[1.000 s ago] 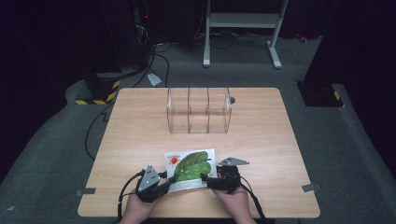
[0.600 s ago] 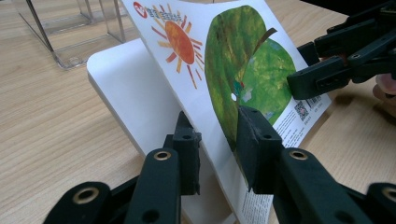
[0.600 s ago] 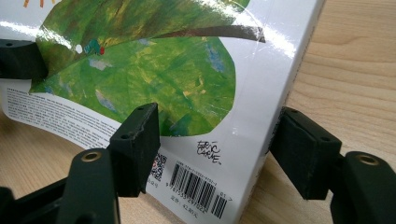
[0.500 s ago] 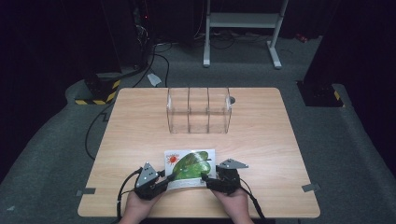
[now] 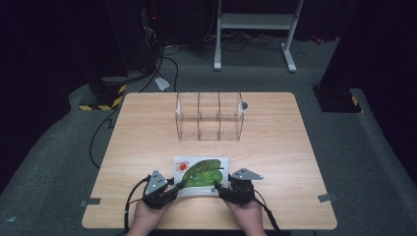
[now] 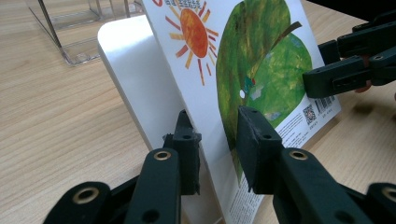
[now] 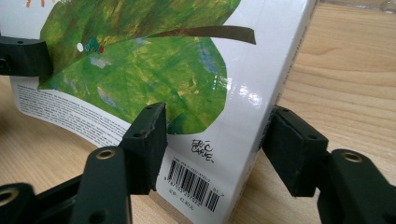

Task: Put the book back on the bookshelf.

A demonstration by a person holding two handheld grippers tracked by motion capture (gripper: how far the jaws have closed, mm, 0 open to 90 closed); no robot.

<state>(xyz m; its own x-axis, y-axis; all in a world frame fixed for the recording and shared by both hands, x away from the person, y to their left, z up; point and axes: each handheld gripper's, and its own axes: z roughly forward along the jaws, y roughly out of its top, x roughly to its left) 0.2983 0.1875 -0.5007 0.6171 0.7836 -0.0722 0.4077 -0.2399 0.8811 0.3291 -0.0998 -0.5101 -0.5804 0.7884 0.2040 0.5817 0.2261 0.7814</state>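
Note:
A picture book with a green leaf and an orange sun on its cover lies near the table's front edge. My left gripper is shut on the cover's left edge, and the cover stands lifted off the white page under it. In its own view the left gripper clamps that cover between both pads. My right gripper straddles the book's spine corner by the barcode. Its jaws have just been closing, one over the cover, one beside the spine, not clearly pressing. The right gripper appears at the book's far edge.
A clear plastic rack with several upright slots stands mid-table, behind the book. The wooden table has bare room to the left and right. Both hands come in over the front edge. Cables trail from each gripper.
The right gripper's jaws have drawn closer together around the book's corner. The left gripper and the book have stayed where they were.

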